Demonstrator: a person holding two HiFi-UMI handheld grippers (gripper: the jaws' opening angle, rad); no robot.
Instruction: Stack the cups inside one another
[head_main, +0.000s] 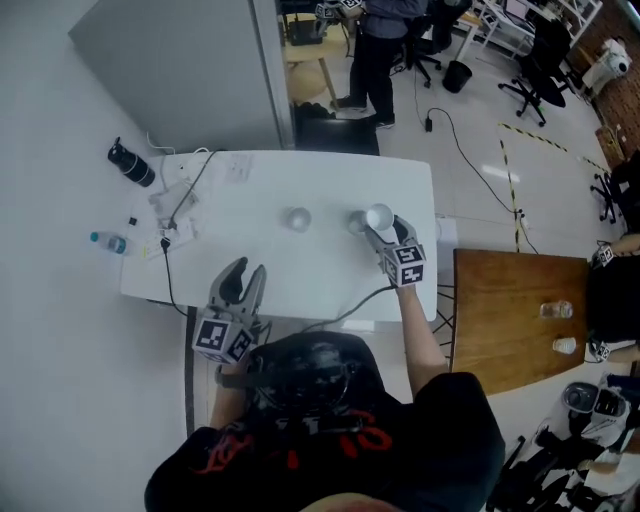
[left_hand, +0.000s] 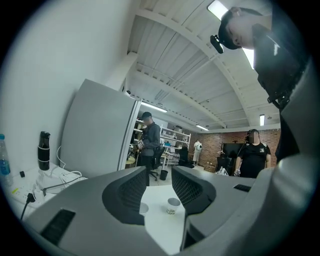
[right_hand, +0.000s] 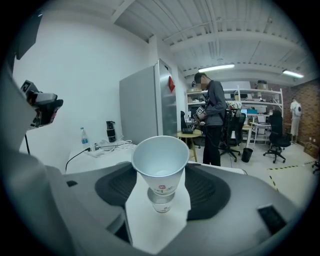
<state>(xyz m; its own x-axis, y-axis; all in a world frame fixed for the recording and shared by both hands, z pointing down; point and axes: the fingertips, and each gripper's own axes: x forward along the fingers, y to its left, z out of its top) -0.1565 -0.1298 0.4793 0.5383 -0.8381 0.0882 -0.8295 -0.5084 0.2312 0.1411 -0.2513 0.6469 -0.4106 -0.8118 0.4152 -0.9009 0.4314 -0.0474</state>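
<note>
Cables (head_main: 183, 200), bottles (head_main: 131, 164) clutter the table's (head_main: 330, 180) left end.

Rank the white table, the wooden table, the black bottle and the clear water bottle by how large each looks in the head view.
1. white table
2. wooden table
3. black bottle
4. clear water bottle, shorter and thinner than the black bottle, though the gap is small

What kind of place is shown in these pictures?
Probably a lab or workshop-style office. It has rolling office chairs, open shelving, a brick wall at the back, and striped tape marking the floor.
</note>
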